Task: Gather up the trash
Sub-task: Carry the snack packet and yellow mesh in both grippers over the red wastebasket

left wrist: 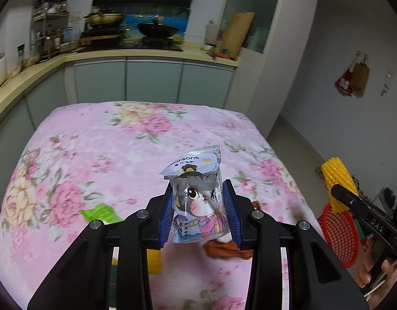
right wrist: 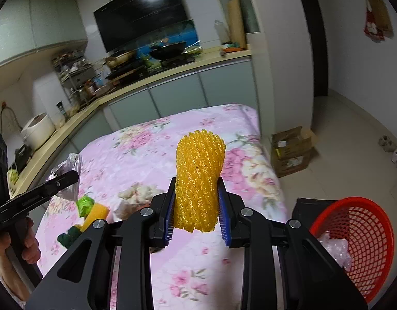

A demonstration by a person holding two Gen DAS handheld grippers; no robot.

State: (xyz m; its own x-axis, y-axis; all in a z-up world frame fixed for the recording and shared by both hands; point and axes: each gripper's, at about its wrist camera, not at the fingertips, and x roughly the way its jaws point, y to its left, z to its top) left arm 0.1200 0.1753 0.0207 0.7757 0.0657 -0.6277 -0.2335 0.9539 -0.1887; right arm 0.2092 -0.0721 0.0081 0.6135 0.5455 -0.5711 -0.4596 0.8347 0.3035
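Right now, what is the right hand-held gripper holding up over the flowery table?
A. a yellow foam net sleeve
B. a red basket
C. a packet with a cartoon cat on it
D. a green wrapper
A: the right hand-held gripper has its blue pads pressed on a yellow foam net sleeve, while the cat packet sits in the left hand-held gripper and the red basket stands off to the side.
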